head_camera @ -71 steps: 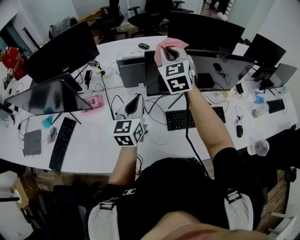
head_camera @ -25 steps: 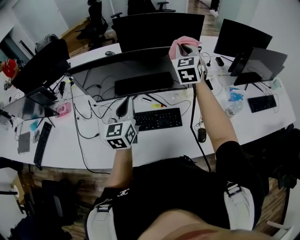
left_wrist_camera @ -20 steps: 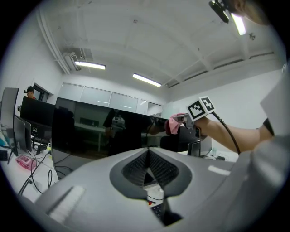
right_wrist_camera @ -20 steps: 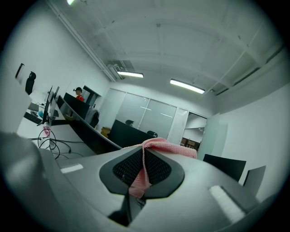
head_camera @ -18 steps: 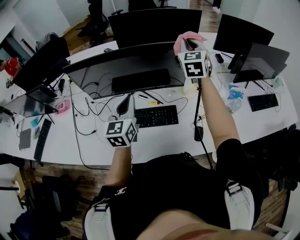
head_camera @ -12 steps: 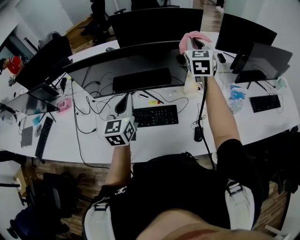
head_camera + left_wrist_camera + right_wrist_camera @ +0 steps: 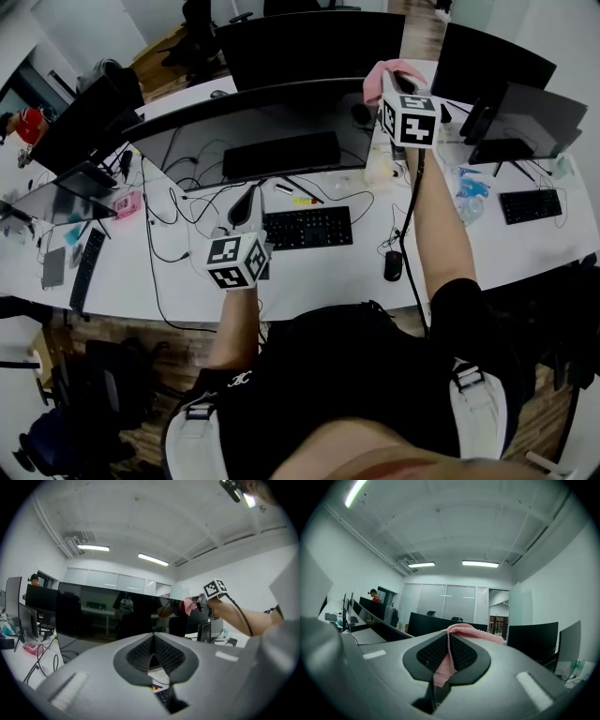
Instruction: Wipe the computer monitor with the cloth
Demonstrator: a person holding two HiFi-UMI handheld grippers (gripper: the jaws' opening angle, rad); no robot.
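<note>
Pinching pink cloth point(image 7: 474, 632) beside monitor point(image 7: 253, 127), right claw point(image 7: 449, 641); left claw point(image 7: 152, 644) clenched empty near keyboard point(image 7: 307, 228).

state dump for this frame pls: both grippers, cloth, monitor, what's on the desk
right gripper: shut on pink cloth, up at the monitor's top right corner
left gripper: shut, empty, over the desk by the keyboard's left end
pink cloth: pinched between the jaws, rest draped over their top
monitor: wide, screen dark; contact with cloth cannot be told
desk: keyboard, mouse, loose cables
</note>
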